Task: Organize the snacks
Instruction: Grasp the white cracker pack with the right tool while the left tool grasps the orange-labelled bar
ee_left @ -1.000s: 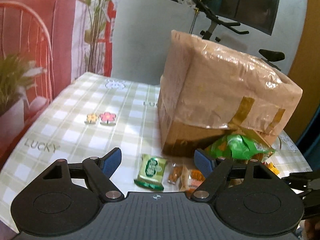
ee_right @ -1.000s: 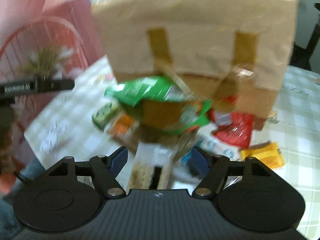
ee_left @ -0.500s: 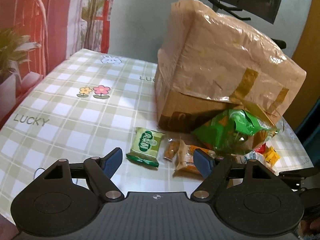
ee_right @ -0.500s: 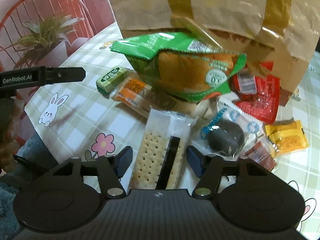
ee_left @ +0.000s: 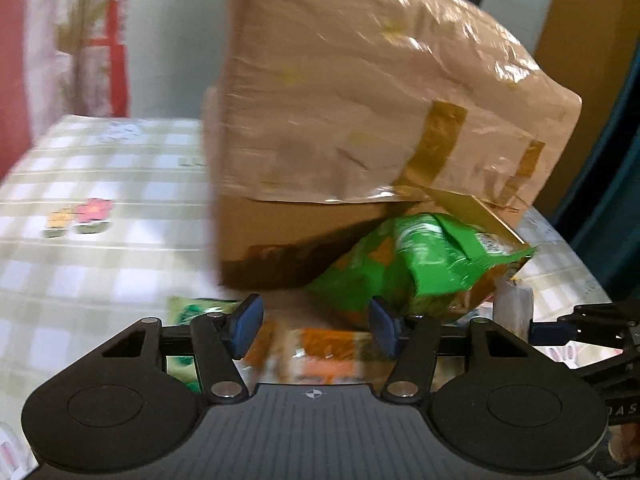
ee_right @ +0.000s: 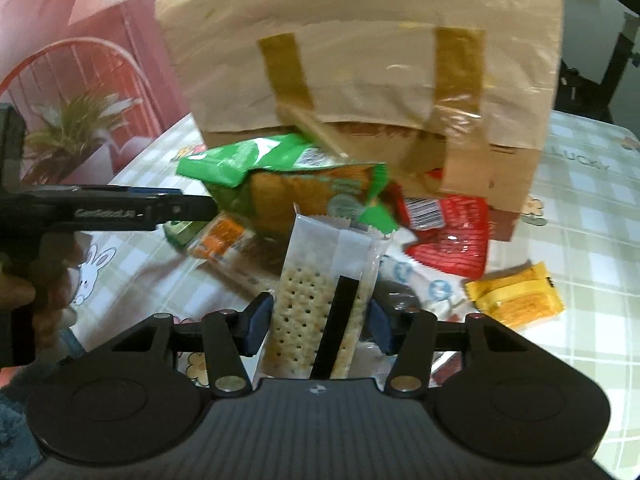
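A clear cracker packet (ee_right: pixel 316 312) sits between the pads of my right gripper (ee_right: pixel 319 323), which is shut on its sides; its far end tilts up against a green chip bag (ee_right: pixel 280 184). My left gripper (ee_left: pixel 315 328) hangs low over an orange snack packet (ee_left: pixel 324 348) lying on the table. Its jaws are closing with the packet between them, and the pads do not visibly press it. A small green packet (ee_left: pixel 192 308) lies just left of that gripper. The left wrist view is blurred.
A big taped brown box (ee_left: pixel 360 100) stands on the checked tablecloth (ee_left: pixel 100 200), with the green chip bag (ee_left: pixel 420 264) leaning at its foot. Red (ee_right: pixel 452 236), yellow (ee_right: pixel 516 298) and white-blue (ee_right: pixel 420 284) packets lie to the right. The left gripper (ee_right: pixel 120 210) reaches in from the left.
My left gripper moved forward and down to the orange packet and its jaws narrowed. My right gripper closed on the cracker packet, whose far end has tipped up.
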`<state>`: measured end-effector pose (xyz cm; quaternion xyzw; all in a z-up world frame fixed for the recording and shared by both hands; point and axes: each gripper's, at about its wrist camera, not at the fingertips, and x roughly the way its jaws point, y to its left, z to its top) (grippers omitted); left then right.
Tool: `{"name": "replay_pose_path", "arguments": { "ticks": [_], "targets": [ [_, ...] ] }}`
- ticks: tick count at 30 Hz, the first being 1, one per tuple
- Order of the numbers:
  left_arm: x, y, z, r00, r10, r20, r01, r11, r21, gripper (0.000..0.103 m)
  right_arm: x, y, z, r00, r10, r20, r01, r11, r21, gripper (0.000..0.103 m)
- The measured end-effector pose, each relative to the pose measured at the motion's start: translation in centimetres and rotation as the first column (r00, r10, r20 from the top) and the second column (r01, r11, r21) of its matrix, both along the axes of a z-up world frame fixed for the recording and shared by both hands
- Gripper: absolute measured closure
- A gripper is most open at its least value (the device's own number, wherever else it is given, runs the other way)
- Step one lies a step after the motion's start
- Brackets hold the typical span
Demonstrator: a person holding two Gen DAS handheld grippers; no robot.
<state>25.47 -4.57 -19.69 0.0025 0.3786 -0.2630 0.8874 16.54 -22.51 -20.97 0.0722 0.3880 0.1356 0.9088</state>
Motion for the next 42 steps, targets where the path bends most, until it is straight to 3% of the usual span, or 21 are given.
{"name": "replay_pose_path", "arguments": {
  "ticks": [6, 13, 17, 22, 27, 31, 37, 42],
  "targets": [
    [1.1, -0.8, -1.2, 0.997, -0.054, -0.046, 0.052, 0.998, -0.028, 0.044, -0.3, -0.8, 0.4, 0.999, -0.03, 0.017, 0.03, 1.0, 0.004, 0.049],
    [-0.5, 0.1, -2.0, 0.99, -0.101, -0.099, 0.099, 0.995, -0.033, 0.043, -0.2, -0.9, 0.2, 0.999, -0.03, 0.014, 0.03, 0.999, 0.011, 0.049],
    [-2.3, 1.0, -2.2, 0.982, -0.142, -0.125, 0.142, 0.99, -0.014, 0.043, -0.2, -0.9, 0.1, 0.999, -0.034, 0.017, 0.034, 0.999, 0.011, 0.05],
    [-3.3, 0.5, -2.2, 0.976, -0.191, -0.103, 0.196, 0.979, 0.047, 0.041, -0.1, -1.0, -0.1, 0.999, -0.039, 0.012, 0.038, 0.999, 0.018, 0.05],
    [-3.4, -2.6, -2.3, 0.97, -0.235, -0.059, 0.24, 0.964, 0.117, 0.039, -0.1, -0.9, 0.0, 0.999, -0.035, 0.013, 0.035, 0.999, 0.012, 0.05],
    [-3.4, -4.6, -2.5, 0.965, -0.253, -0.064, 0.259, 0.957, 0.13, 0.039, -0.2, -1.0, 0.0, 0.999, -0.039, 0.016, 0.039, 0.999, 0.012, 0.05],
    [-4.6, -5.4, -3.8, 0.964, -0.257, -0.063, 0.264, 0.949, 0.17, 0.042, -0.3, -1.2, 0.1, 0.999, -0.046, 0.019, 0.046, 0.999, 0.017, 0.05],
    [-4.7, -4.8, -3.6, 0.968, -0.241, -0.063, 0.248, 0.96, 0.133, 0.057, -0.3, -1.0, 0.1, 0.999, -0.04, 0.018, 0.04, 0.999, 0.016, 0.05]
  ]
}}
